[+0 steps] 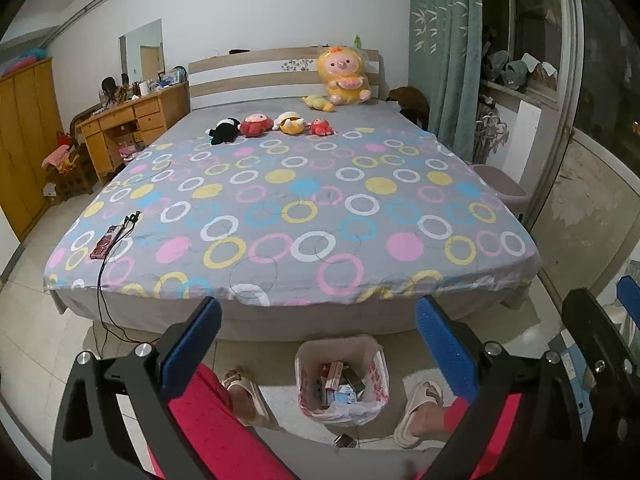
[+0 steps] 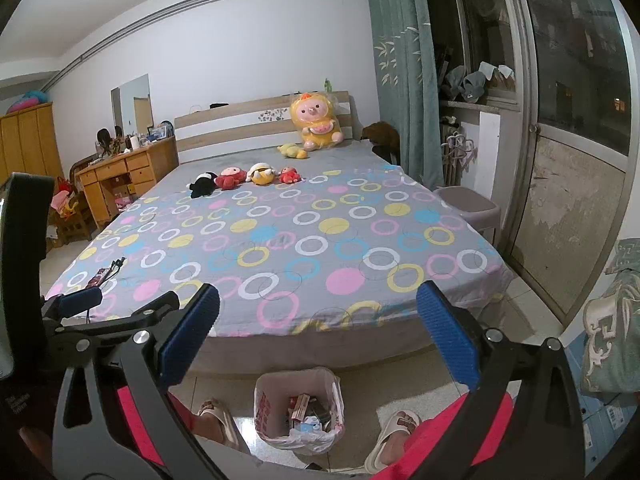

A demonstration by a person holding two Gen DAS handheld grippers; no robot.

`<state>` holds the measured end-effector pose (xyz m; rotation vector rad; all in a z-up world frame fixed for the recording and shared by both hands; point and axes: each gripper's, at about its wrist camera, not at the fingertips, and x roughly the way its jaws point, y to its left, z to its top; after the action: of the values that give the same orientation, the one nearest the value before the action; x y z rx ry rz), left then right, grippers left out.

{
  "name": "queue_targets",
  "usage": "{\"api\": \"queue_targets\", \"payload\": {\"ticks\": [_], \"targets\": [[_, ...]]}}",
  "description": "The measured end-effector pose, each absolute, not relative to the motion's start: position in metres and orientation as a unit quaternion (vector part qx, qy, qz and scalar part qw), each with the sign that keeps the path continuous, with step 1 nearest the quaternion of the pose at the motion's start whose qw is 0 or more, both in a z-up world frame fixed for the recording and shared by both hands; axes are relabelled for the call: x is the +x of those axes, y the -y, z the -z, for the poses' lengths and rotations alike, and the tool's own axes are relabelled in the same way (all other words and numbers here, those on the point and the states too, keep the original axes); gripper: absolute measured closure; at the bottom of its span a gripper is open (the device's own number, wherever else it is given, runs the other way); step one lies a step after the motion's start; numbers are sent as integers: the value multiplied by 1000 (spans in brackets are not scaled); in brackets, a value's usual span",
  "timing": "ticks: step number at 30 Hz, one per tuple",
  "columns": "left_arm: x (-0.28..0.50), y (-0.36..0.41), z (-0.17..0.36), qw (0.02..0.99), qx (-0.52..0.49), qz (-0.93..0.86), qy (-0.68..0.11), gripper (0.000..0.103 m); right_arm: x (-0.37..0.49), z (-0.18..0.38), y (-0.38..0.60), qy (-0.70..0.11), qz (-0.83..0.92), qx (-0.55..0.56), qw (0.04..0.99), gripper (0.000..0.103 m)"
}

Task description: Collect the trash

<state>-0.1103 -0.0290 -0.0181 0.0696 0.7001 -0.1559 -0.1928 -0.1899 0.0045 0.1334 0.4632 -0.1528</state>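
A small bin lined with a white and red plastic bag [image 1: 342,380] stands on the floor at the foot of the bed, between the person's feet; it also shows in the right wrist view [image 2: 299,412]. Several small boxes and wrappers lie inside it. My left gripper [image 1: 318,344] is open and empty, held above the bin. My right gripper [image 2: 318,332] is open and empty, also above the bin. A small dark scrap [image 1: 345,441] lies on the floor in front of the bin.
The bed [image 1: 296,200] with a circle-patterned sheet fills the middle. Plush toys [image 1: 272,125] lie near the headboard. A phone with a cable [image 1: 107,242] lies at the bed's left corner. A wooden desk [image 1: 132,128] stands left, a stool [image 2: 472,208] right.
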Motion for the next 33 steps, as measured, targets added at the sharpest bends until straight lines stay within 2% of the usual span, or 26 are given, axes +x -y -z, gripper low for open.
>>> {"api": "queue_targets", "payload": {"ticks": [33], "targets": [[-116,33,9,941,26,55,-334,8,-197,-11,184,-226,75,61,969,7]]}}
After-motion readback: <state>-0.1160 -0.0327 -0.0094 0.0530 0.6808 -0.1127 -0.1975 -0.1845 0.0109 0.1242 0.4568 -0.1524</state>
